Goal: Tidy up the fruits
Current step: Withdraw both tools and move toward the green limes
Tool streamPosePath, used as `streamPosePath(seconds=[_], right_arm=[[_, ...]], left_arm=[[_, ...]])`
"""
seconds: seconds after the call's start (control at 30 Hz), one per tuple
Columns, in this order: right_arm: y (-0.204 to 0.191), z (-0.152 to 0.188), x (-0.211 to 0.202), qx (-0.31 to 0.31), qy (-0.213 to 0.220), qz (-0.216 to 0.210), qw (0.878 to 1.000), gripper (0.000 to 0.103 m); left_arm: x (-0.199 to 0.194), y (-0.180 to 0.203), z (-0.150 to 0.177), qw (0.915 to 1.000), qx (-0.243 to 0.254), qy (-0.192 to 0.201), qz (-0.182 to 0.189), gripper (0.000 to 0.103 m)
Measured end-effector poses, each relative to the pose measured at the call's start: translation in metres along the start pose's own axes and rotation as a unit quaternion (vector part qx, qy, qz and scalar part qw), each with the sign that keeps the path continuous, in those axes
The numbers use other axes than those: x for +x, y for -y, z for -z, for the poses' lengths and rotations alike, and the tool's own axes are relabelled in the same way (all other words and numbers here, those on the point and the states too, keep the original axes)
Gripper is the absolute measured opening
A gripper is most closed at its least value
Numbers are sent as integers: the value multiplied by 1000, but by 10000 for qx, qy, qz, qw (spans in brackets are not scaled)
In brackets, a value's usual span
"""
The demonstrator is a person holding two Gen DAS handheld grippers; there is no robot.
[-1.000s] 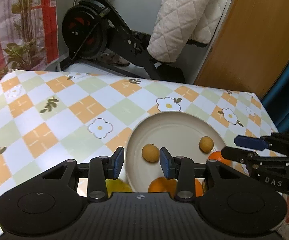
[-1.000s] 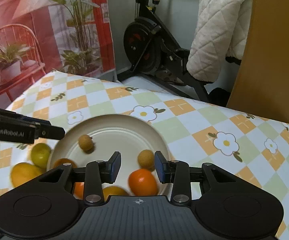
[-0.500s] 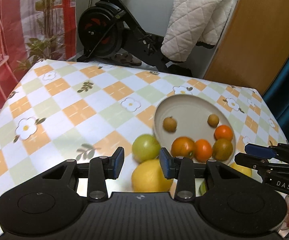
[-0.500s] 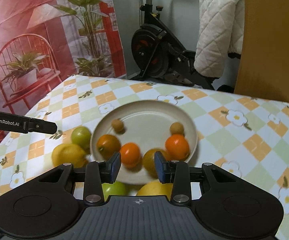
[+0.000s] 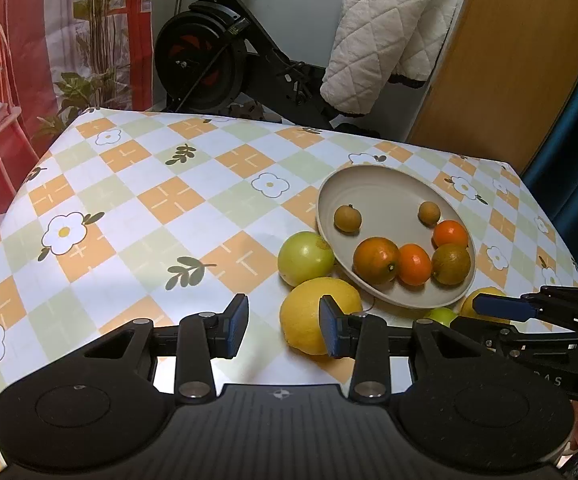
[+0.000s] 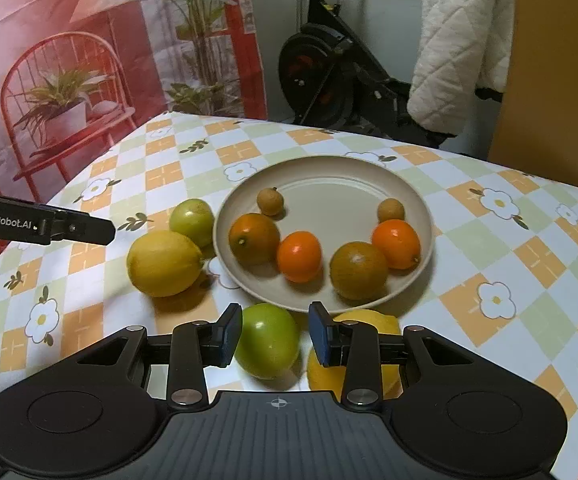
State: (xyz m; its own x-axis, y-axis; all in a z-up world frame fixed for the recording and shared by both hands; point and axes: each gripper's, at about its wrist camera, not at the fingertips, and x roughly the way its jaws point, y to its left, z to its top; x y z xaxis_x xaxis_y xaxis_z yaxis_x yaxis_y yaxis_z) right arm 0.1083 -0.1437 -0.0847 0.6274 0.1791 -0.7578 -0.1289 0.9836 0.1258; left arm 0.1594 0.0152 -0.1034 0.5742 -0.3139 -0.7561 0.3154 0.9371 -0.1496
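Both claws hang empty, jaws apart: the left claw (image 5: pixel 283 330) near the lemon (image 5: pixel 317 316), the right claw (image 6: pixel 275 336) above a green apple (image 6: pixel 267 340). Beyond them on the bench (image 6: pixel 509 240), the plate (image 6: pixel 325 176) holds four oranges (image 6: pixel 253 238) and two longans (image 6: pixel 270 201).

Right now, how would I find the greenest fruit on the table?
Find the beige plate on the checked tablecloth. Just outside its near rim, beside a lemon, sits the bright green apple. The other apple is paler, yellowish.
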Motion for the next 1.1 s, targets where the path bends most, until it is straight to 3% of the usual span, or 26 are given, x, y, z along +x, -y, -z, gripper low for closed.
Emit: streamPosePath(seconds=[0.43, 1.1], right_arm=[[-7, 0, 13, -99, -202, -6, 9997, 34], [-10, 3, 27, -111, -394, -73, 9991, 42]], left_arm=[[10, -5, 5, 9999, -69, -69, 62, 41], [17, -6, 7, 9997, -100, -158, 151, 41]])
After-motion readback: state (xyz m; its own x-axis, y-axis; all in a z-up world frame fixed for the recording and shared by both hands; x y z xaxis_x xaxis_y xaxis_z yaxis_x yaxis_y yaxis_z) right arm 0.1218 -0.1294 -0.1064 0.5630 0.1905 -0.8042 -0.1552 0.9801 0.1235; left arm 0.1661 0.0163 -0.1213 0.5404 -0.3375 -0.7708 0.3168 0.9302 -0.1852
